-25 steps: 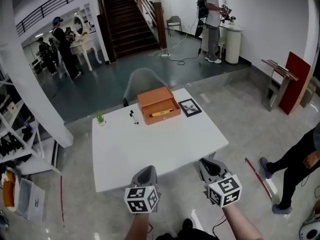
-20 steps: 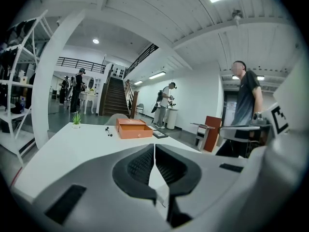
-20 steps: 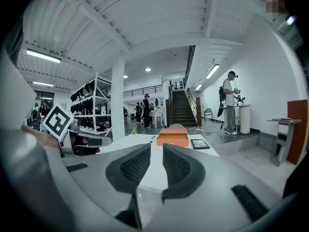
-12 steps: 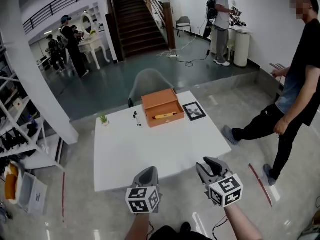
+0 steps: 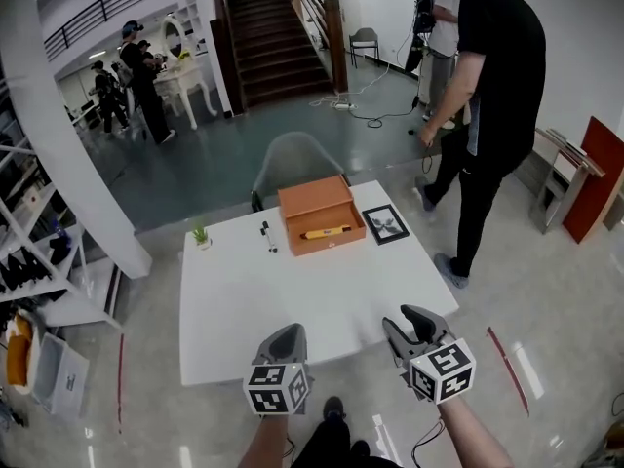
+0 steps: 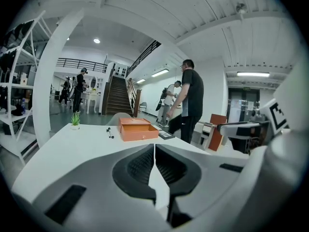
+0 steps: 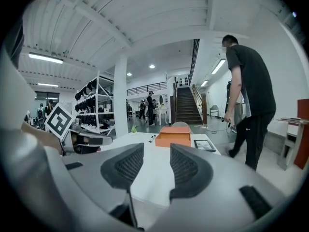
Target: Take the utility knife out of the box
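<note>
You held both tools over the near edge of the white counter point(image 5: 292, 295), well apart from the box. Your left hand-held gripper point(image 5: 285, 335) had its jaws pressed together with nothing between them. Your right hand-held gripper point(image 5: 413, 320) had just been opening, and its jaws stood wide apart and empty. The yellow utility knife point(image 5: 325, 232) lay inside the open orange box point(image 5: 330, 246) at the counter's far side, not yet taken out. A black pen point(image 5: 266, 234) and a small potted plant point(image 5: 200, 234) sat left of the box, and a framed picture point(image 5: 386, 224) lay just to its right. A person in black point(image 5: 497, 86) stood mid-stride beyond the counter's right side.
</note>
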`<state>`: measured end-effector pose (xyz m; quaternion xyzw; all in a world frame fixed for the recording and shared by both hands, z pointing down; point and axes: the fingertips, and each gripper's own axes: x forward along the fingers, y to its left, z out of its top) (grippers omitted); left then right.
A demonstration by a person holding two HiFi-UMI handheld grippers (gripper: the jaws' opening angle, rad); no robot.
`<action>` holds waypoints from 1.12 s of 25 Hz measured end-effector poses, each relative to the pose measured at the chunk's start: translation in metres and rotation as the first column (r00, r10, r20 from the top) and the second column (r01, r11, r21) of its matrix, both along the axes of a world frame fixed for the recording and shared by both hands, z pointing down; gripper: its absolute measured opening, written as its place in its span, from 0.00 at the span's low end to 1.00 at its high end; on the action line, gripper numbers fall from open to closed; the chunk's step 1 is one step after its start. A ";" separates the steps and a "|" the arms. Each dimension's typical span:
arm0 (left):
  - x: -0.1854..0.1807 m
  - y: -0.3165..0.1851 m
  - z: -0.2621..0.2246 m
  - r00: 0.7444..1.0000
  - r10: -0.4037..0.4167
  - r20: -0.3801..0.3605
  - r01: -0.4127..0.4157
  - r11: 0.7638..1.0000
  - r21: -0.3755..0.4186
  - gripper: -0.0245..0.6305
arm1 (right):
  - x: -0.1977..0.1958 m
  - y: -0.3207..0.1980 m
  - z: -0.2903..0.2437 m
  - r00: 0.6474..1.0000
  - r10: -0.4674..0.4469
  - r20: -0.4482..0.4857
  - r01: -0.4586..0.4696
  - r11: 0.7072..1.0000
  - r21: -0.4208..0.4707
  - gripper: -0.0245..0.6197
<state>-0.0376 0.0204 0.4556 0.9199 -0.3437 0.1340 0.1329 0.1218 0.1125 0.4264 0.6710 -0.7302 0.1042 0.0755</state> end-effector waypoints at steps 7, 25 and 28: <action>0.018 -0.064 0.002 1.000 0.016 0.010 -0.016 1.000 -0.005 0.06 | 0.014 -0.060 0.000 1.000 -0.004 -0.013 0.004 1.000 -0.009 0.28; 0.046 -0.186 0.014 0.998 0.056 -0.017 -0.057 0.997 -0.045 0.06 | 0.045 -0.182 0.004 0.997 0.011 -0.079 -0.016 0.998 -0.060 0.29; 0.048 -0.198 0.013 0.998 0.061 -0.023 -0.062 0.997 -0.044 0.06 | 0.049 -0.194 0.002 0.995 0.015 -0.100 -0.021 0.998 -0.062 0.29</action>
